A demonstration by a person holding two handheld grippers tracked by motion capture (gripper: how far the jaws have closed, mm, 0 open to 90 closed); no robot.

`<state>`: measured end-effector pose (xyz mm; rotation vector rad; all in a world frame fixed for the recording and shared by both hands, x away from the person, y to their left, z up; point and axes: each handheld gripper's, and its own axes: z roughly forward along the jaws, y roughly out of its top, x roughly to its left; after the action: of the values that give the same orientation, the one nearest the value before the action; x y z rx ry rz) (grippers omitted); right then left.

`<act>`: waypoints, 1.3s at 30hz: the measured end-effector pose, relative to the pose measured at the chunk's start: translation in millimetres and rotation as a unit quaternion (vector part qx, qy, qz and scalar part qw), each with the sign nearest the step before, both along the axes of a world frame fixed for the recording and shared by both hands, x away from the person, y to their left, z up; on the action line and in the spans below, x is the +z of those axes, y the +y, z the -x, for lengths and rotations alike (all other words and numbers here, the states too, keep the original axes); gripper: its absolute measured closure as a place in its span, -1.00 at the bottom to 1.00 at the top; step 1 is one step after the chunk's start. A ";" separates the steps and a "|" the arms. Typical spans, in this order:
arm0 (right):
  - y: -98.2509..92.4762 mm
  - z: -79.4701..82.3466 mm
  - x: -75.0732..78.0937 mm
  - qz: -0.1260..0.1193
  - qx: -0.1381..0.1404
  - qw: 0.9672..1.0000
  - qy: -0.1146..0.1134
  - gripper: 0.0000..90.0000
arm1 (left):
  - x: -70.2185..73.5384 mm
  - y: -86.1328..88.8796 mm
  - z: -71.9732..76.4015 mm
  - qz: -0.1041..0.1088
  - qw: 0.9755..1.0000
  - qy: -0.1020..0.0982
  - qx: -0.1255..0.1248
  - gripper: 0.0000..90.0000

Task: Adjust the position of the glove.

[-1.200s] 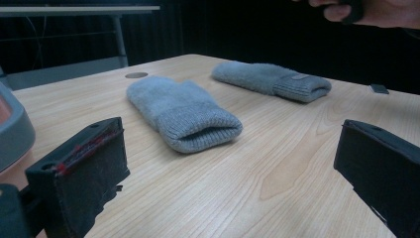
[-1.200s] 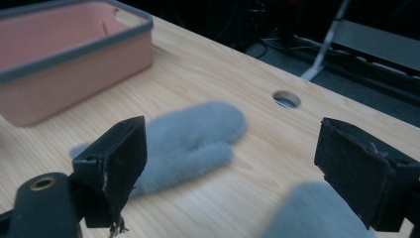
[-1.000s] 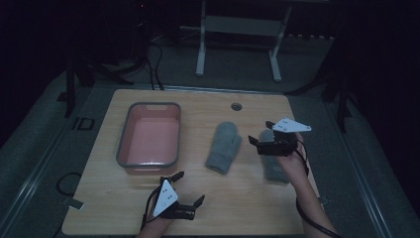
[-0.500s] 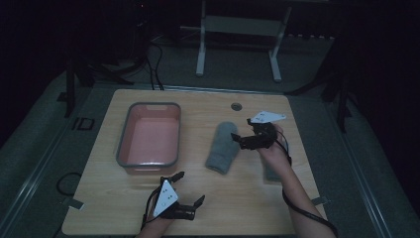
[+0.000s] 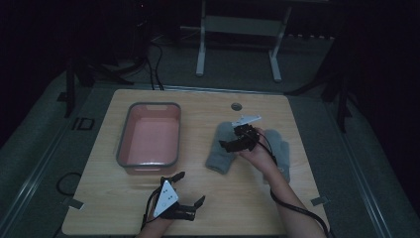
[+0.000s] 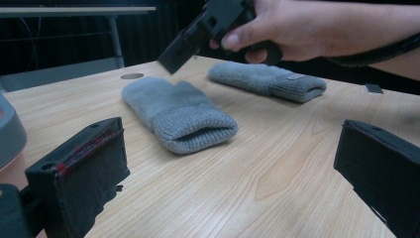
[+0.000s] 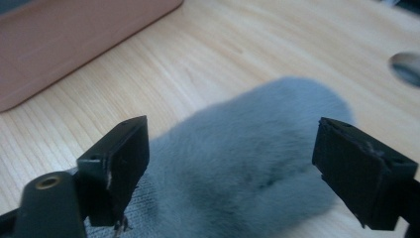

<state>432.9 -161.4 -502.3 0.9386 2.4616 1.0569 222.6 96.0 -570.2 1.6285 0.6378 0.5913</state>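
Now, at the left part of the wooden table (image 5: 109, 198) stands a grey tray with a pink inside (image 5: 148, 136), near the left edge and a little toward the far side. In the front of it, close to the near edge, the left gripper (image 5: 185, 201) rests low on the table in the person's left hand; its jaws are spread wide and nothing is between them. In the left gripper view the same jaws stand far apart at both sides, with bare wood between.

More to the right, about in the middle of the table, lies a grey mitten (image 5: 221, 148) flat on the wood, its cuff toward the person. The right gripper (image 5: 229, 145) hangs just over this mitten, tilted down toward it, held in the right hand (image 5: 257, 153). In the right gripper view its jaws are wide open, one at each side of the mitten, and they hold nothing; whether they touch the wool I cannot tell.

Just right of the hand lies a second grey mitten (image 5: 280, 151), partly hidden behind the wrist. Near the far edge there is a small round hole (image 5: 236, 106) in the table.
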 end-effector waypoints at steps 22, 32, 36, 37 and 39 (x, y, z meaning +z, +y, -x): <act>13.1 -12.2 -33.0 0.052 0.004 0.997 0.050 0.75 | -0.1 -0.7 0.9 -0.001 1.000 -0.003 -0.004 -0.99; 11.7 5.9 5.7 0.037 0.080 0.996 0.025 0.80 | -0.1 -0.3 1.0 0.000 1.000 -0.002 -0.004 -0.99; 7.6 17.4 25.5 0.035 0.120 0.992 0.012 0.79 | -0.1 -0.3 0.9 0.002 1.000 -0.002 -0.003 -0.99; 6.4 20.2 29.6 0.035 0.132 0.991 0.010 0.79 | -0.1 -0.3 0.9 0.001 1.000 -0.002 -0.003 -0.99; 3.9 25.1 34.8 0.036 0.148 0.988 0.007 0.79 | -0.1 -0.3 0.9 0.000 1.000 -0.002 -0.003 -0.99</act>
<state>407.8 -157.4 -467.5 0.5724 2.6893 1.0426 221.7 95.7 -570.3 1.6273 0.6304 0.5904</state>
